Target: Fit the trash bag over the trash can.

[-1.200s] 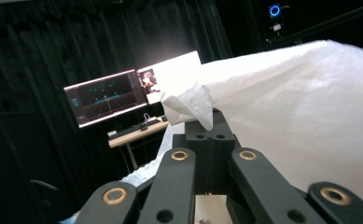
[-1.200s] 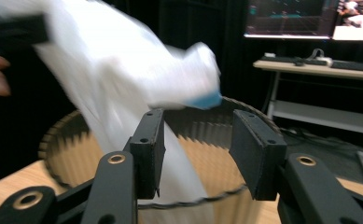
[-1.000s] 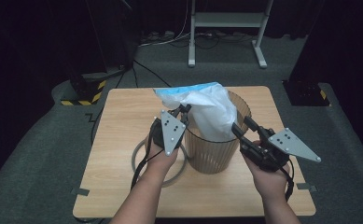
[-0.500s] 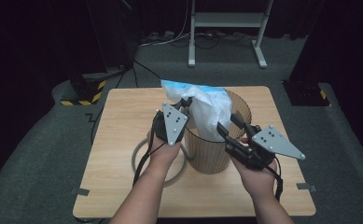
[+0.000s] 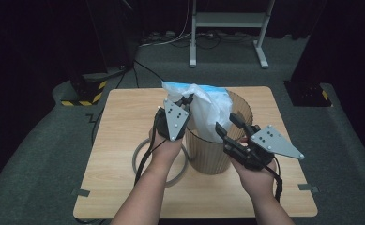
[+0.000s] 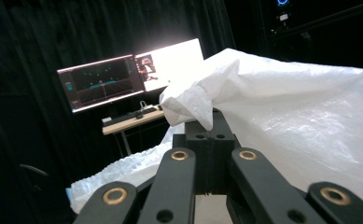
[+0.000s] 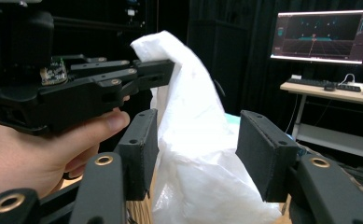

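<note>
- The left claw (image 5: 188,99) is clamped on a bunched corner of the white plastic bag (image 5: 208,110), lifting it over the near-left rim of the ribbed bin (image 5: 217,154) at the middle of the wooden surface (image 5: 124,140)
- The right claw (image 7: 195,144), jaws spread wide and holding nothing, faces the bag's hanging side, which lies straight ahead between its pads; the bag runs upright from the bin's mouth to the pinched peak
- The right claw is the nearer free one; a grey ring (image 5: 138,161) lies left of the bin, clear of the approach, and nothing blocks the path
</note>
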